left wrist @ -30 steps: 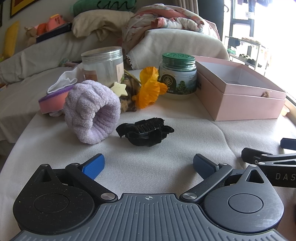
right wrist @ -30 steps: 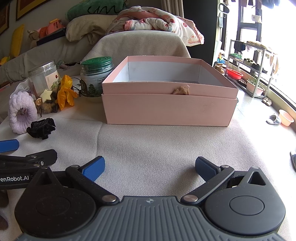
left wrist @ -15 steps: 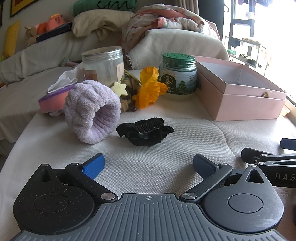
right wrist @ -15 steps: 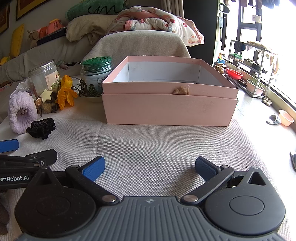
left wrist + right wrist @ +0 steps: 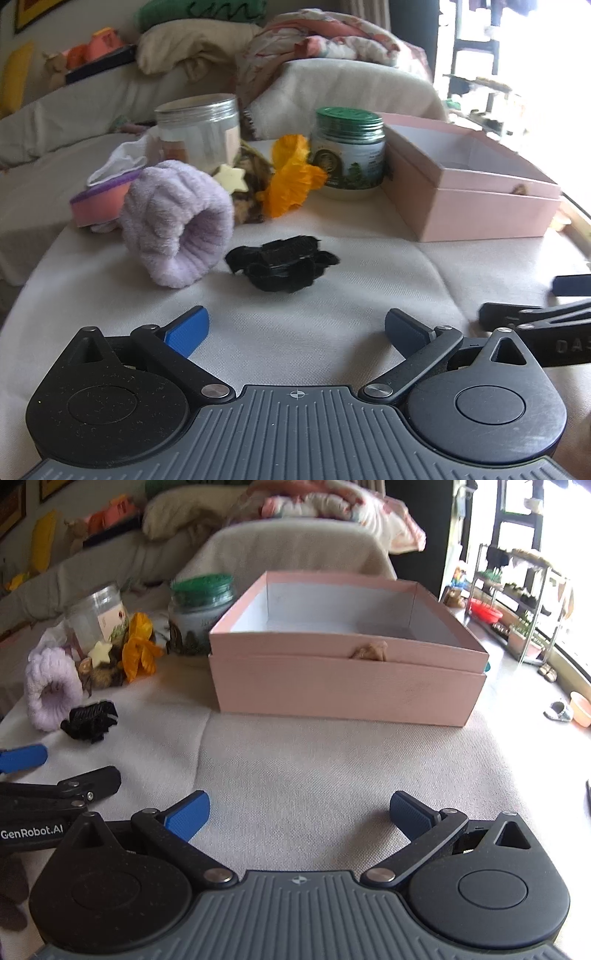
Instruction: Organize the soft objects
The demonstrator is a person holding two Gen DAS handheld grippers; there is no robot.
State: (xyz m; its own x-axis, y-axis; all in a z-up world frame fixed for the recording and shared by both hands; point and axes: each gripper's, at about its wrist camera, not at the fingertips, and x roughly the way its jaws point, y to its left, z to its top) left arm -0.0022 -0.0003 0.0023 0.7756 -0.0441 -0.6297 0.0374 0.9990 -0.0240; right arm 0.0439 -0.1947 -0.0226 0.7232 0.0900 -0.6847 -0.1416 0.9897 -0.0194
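Hair clip (image 5: 282,263) right of scrunchie (image 5: 177,221); box (image 5: 469,192) farther right.

Daylight enters from the window (image 5: 569,572) to the right of the right gripper (image 5: 297,812), blown out white; both views slightly motion-blurred, worst in the background ahead; fisheye bending at edges; soft, faint shadows on the cloth (image 5: 295,332).

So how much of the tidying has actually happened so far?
Barely any, it seems. The pink box shows only a small tan thing at its front edge. Nothing is in hand: the left gripper and right gripper are both open and hold nothing. Left out on the cloth are the lilac towelling band, black hair clip and orange scrunchie.
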